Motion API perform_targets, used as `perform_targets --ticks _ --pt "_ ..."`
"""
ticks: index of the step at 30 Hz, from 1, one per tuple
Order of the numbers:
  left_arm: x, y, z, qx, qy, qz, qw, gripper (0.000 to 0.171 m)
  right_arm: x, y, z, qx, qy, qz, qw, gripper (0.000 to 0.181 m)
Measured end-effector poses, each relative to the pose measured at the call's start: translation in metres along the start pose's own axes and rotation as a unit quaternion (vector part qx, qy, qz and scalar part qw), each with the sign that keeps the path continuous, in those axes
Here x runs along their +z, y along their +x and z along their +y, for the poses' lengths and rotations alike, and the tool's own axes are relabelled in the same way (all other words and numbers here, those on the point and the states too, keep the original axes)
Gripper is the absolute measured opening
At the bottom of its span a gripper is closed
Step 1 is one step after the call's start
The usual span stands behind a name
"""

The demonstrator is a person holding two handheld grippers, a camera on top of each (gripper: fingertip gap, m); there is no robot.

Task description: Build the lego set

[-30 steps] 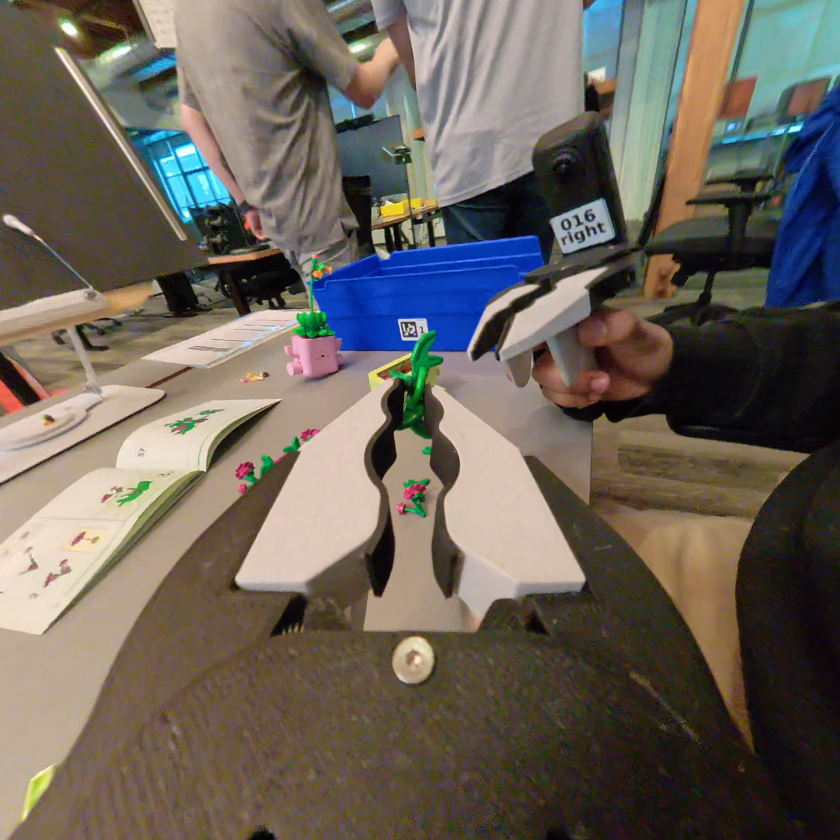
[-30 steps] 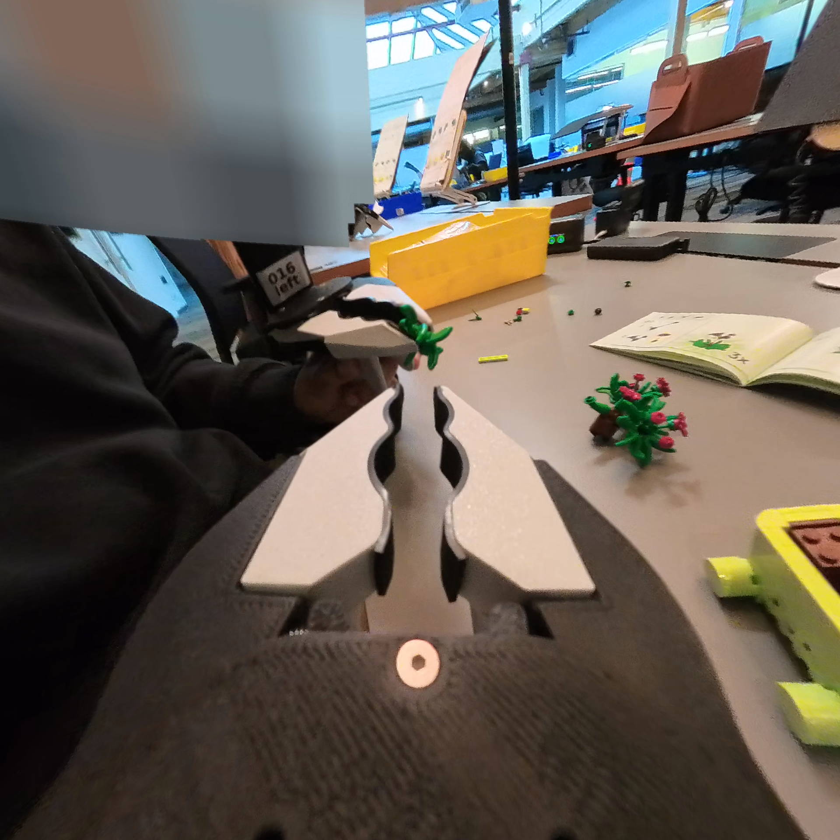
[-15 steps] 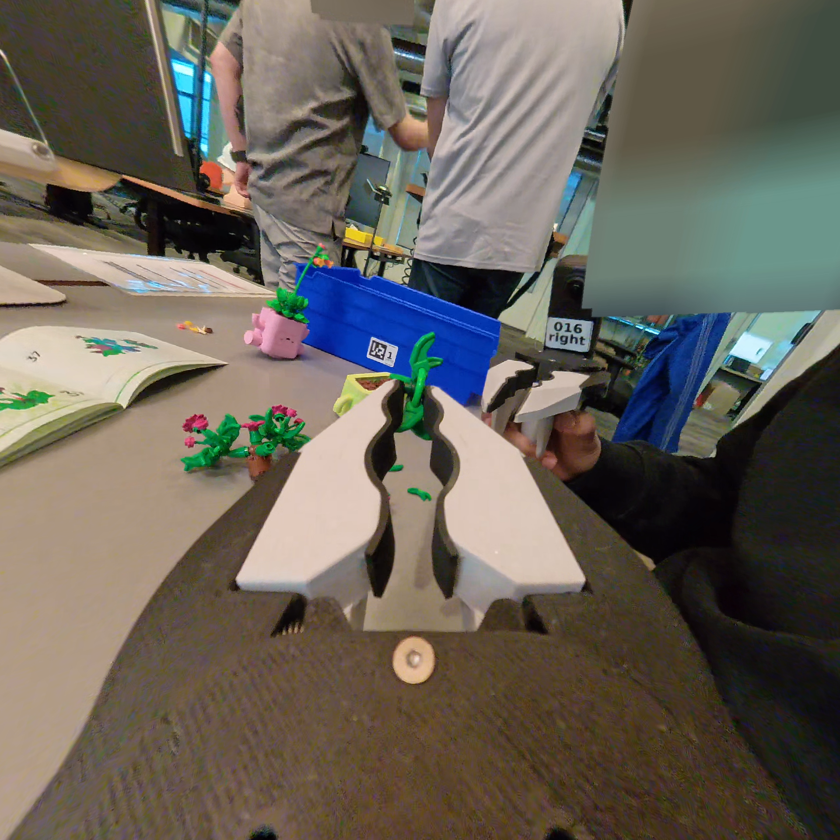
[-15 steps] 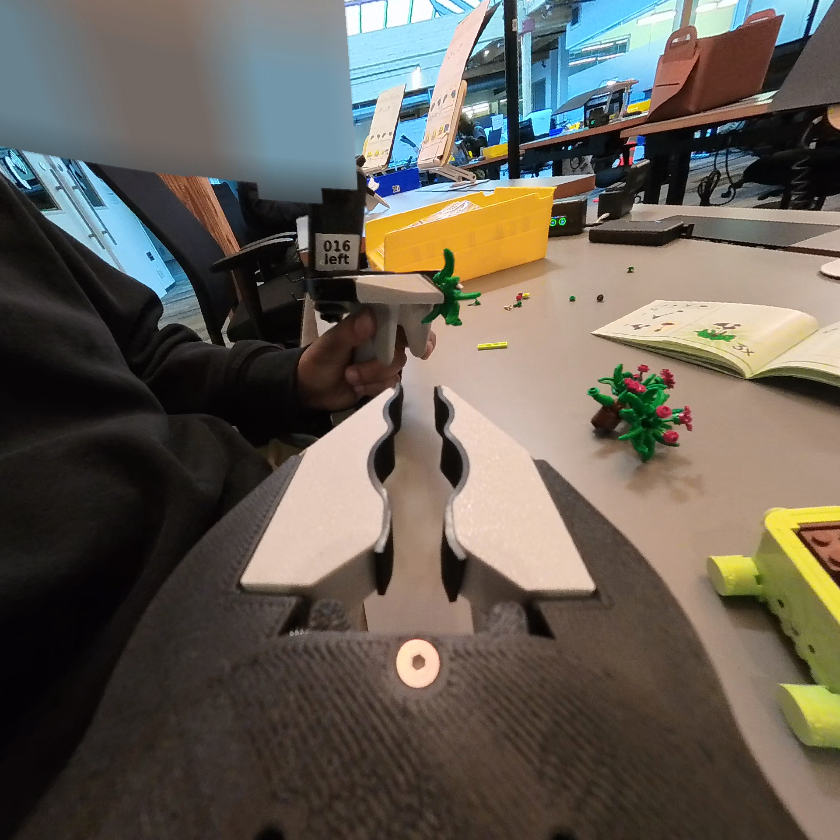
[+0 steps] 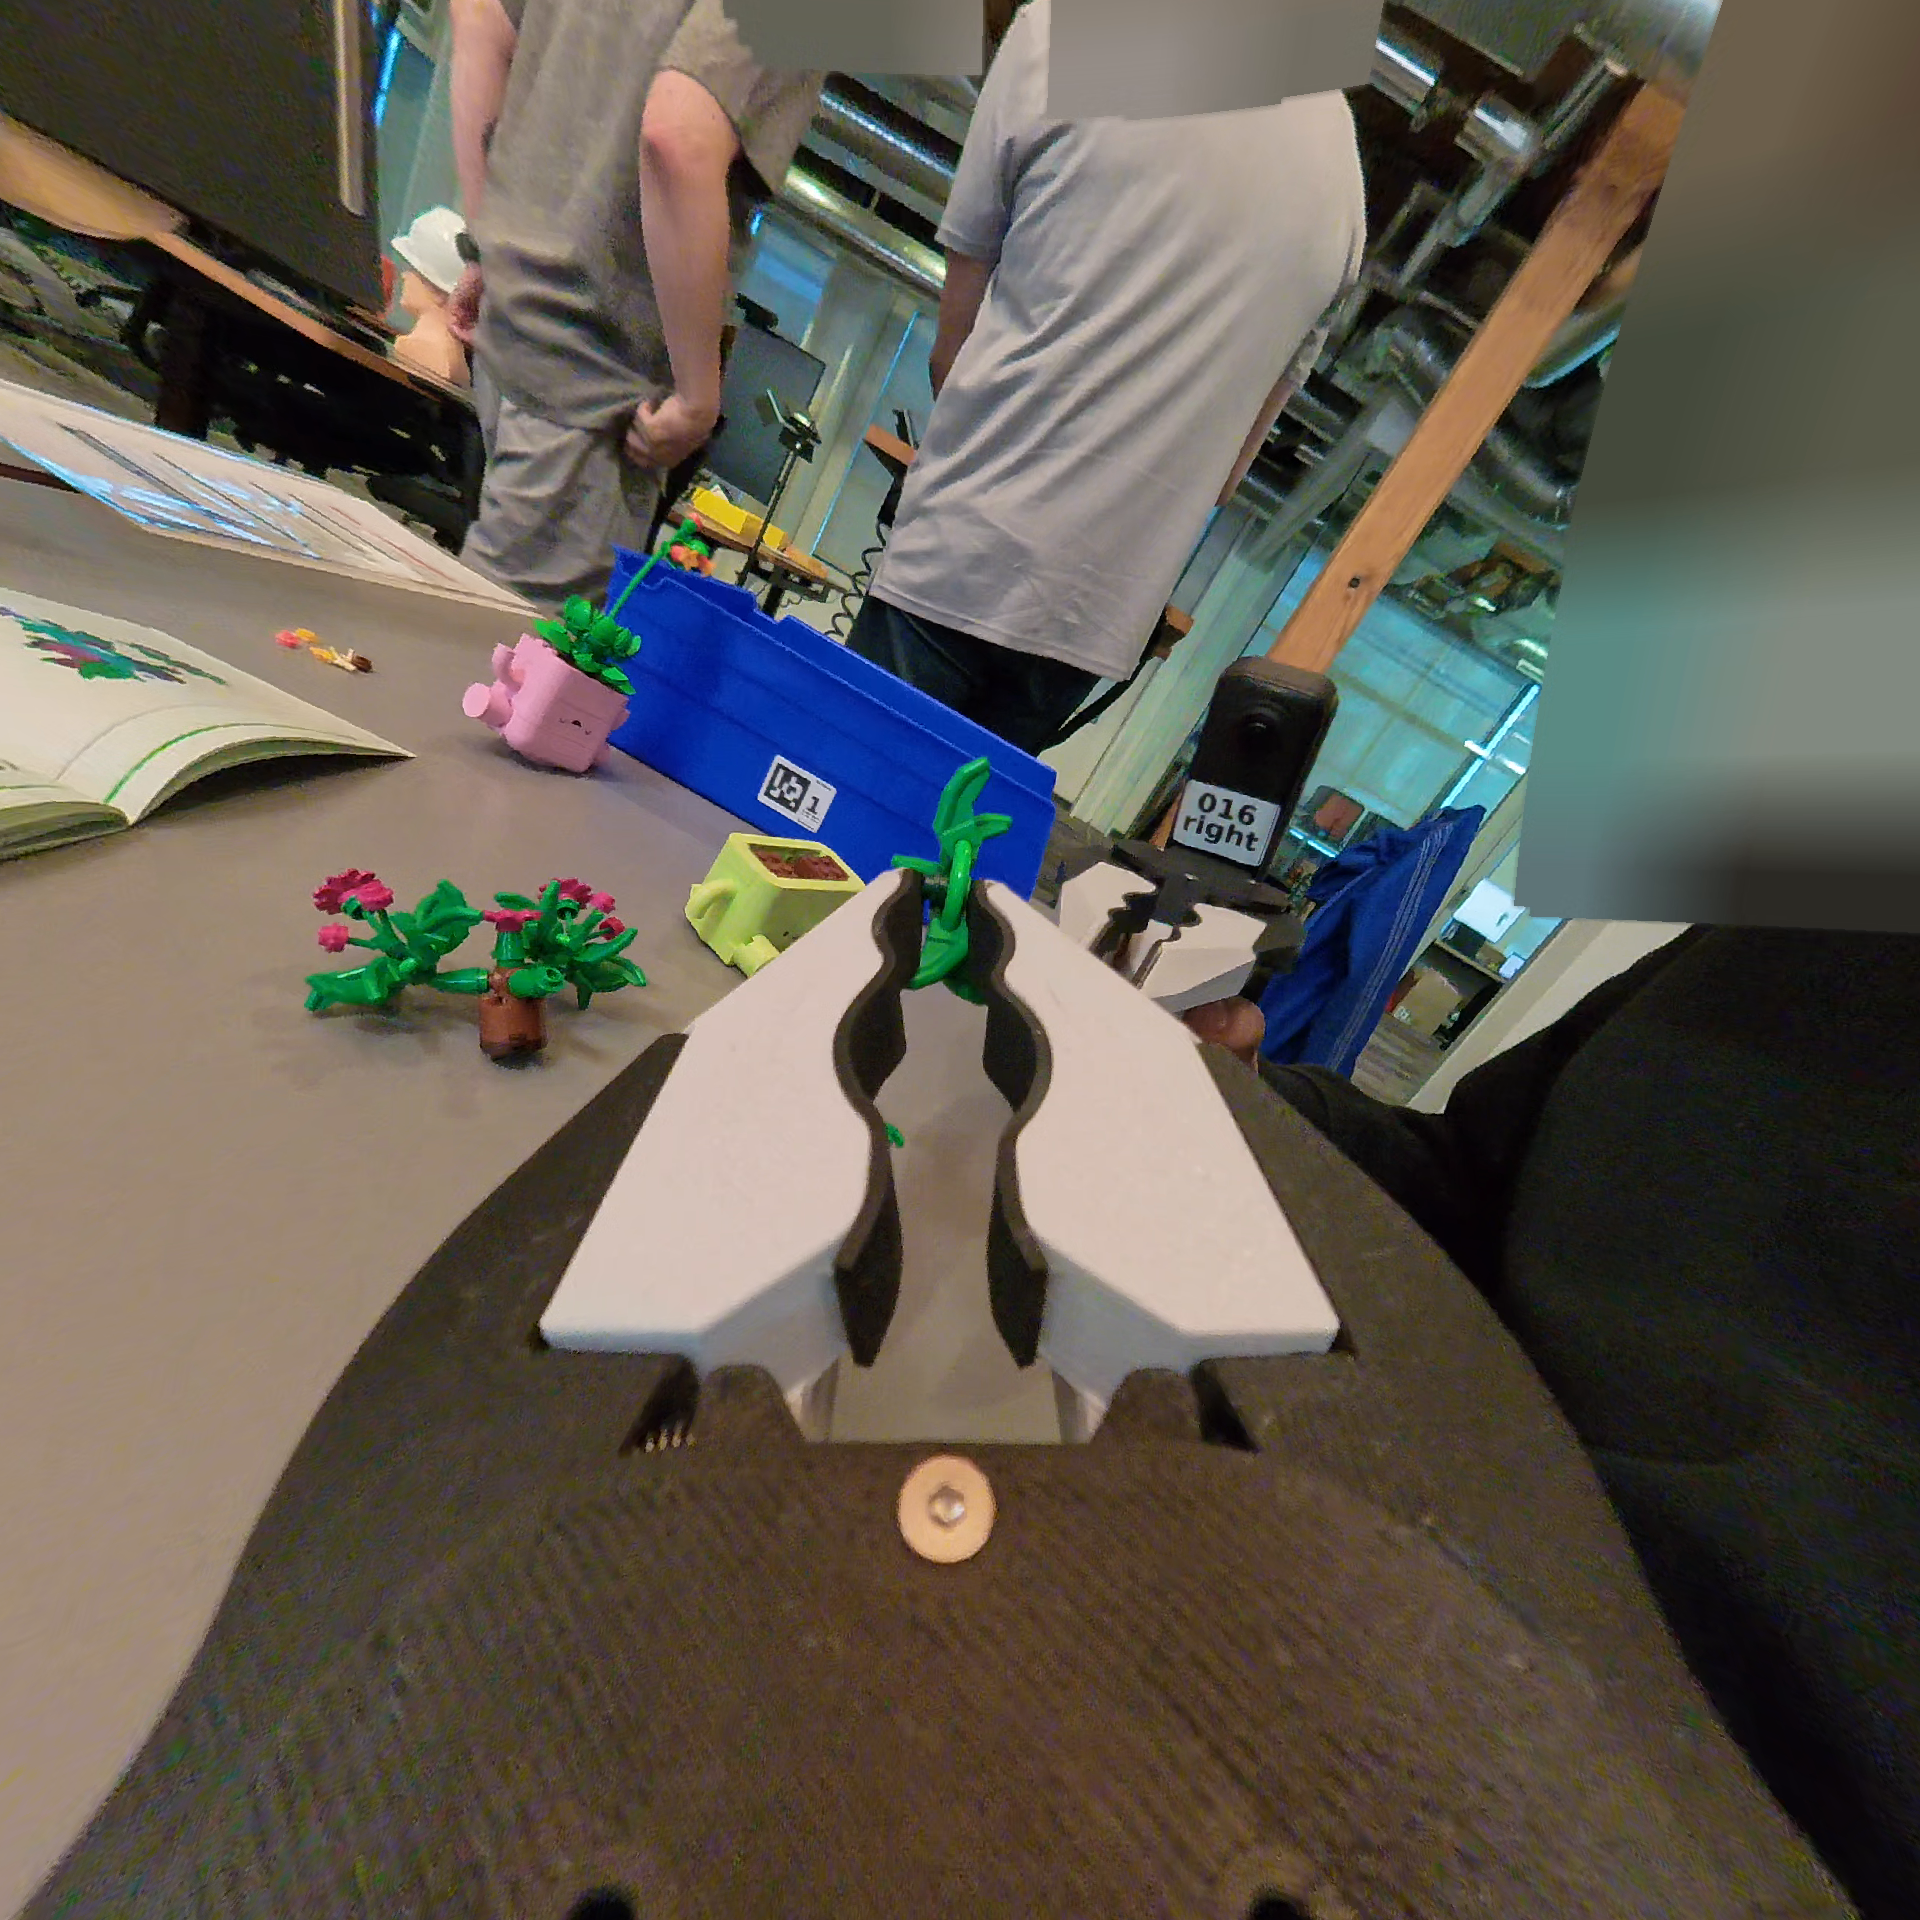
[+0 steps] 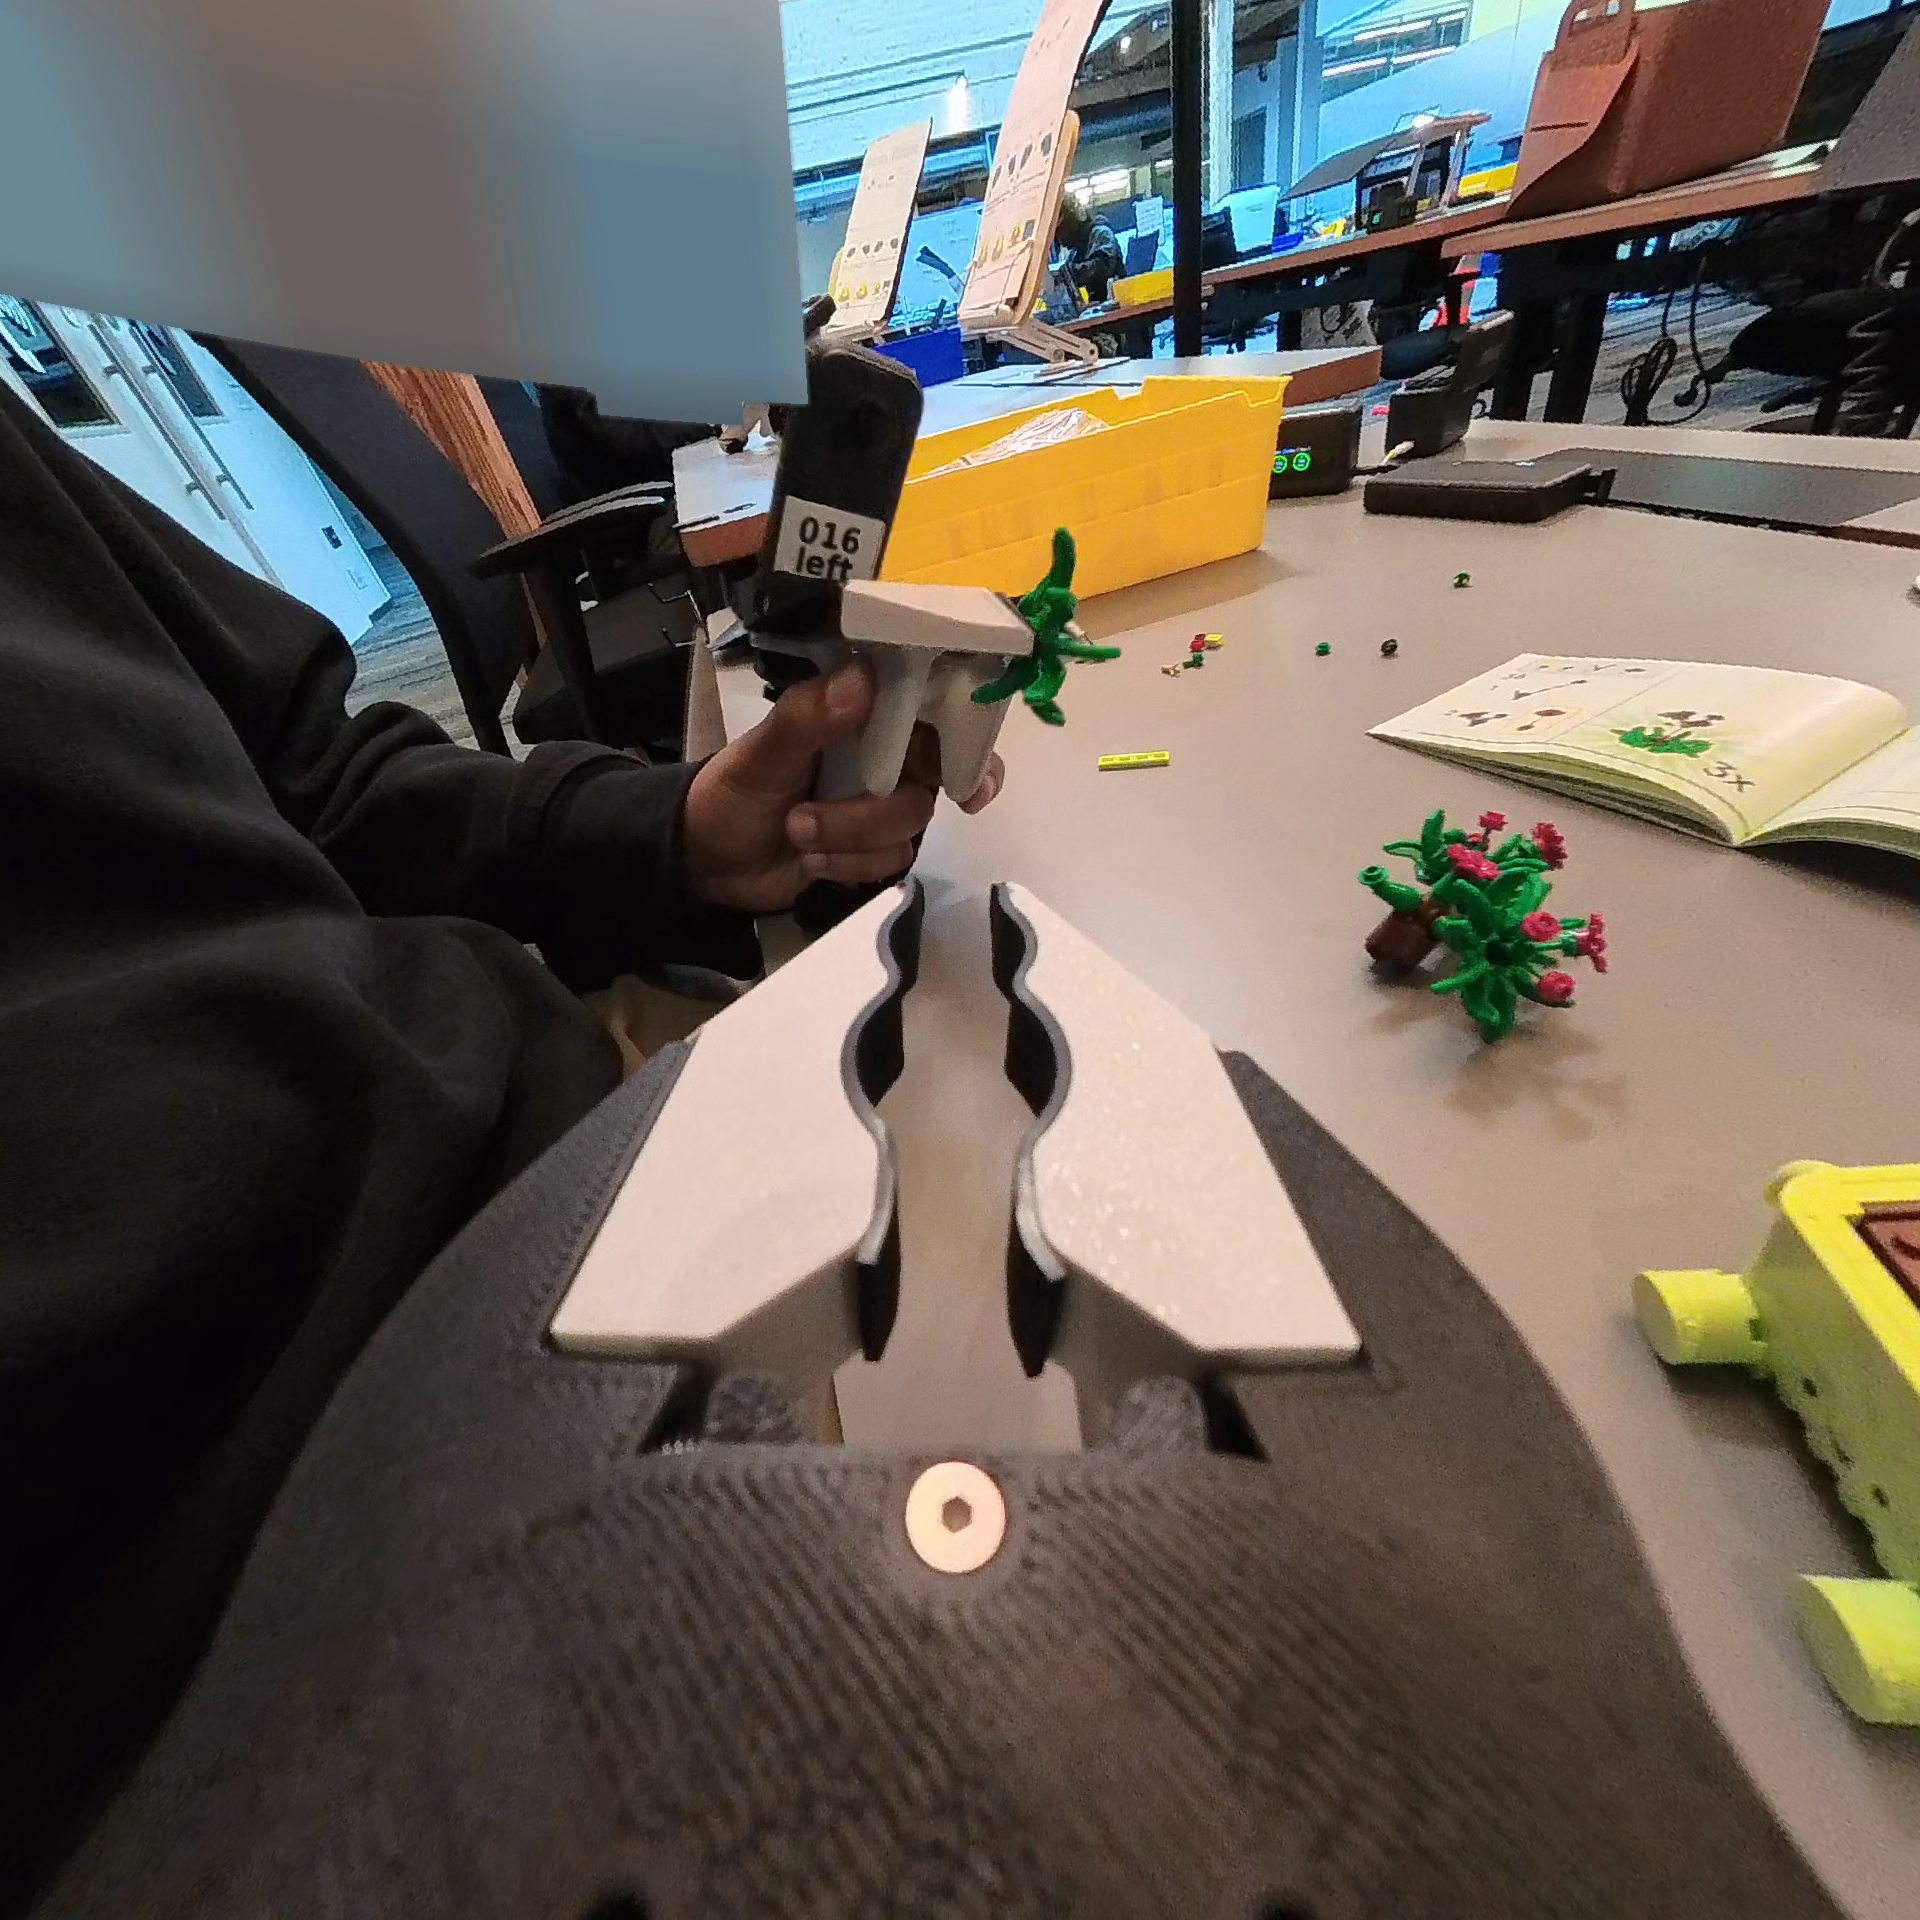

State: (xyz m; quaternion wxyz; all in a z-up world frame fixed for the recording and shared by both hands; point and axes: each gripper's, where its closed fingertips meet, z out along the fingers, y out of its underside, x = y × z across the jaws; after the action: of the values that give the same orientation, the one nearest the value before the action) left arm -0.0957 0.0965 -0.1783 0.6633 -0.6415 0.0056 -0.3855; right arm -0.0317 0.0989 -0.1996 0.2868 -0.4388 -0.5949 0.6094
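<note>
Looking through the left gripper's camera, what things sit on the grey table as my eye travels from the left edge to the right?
Open instruction booklet → loose flower sprigs with pink blooms → pink pot with a green plant → lime-green pot → green stem piece pinched in the left gripper → right gripper, off the table.

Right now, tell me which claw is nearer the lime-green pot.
Right. The right claw, empty with its jaws apart, hovers just beside the lime-green pot. The left claw is farther back, raised, gripping a green stem piece.
</note>
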Motion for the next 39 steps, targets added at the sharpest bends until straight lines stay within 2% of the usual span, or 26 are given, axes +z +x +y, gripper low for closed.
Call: perform_targets --ticks 14,24,31,39 --pt "-0.001 -0.003 -0.001 -0.024 0.003 0.004 1.000 0.006 -0.001 0.000 -0.001 0.003 0.003 -0.003 1.000 0.010" --pt "0.001 -0.002 0.001 -0.009 -0.005 -0.002 1.000 0.006 -0.001 0.000 -0.001 0.004 0.003 -0.004 1.000 0.010" --pt "-0.001 -0.010 0.000 -0.077 0.006 0.012 0.997 0.005 -0.001 0.000 -0.001 0.005 0.003 -0.004 1.000 0.010" --pt "0.000 -0.010 0.002 -0.073 0.000 0.010 0.997 0.005 -0.001 0.000 -0.001 0.007 0.004 -0.005 1.000 0.010"
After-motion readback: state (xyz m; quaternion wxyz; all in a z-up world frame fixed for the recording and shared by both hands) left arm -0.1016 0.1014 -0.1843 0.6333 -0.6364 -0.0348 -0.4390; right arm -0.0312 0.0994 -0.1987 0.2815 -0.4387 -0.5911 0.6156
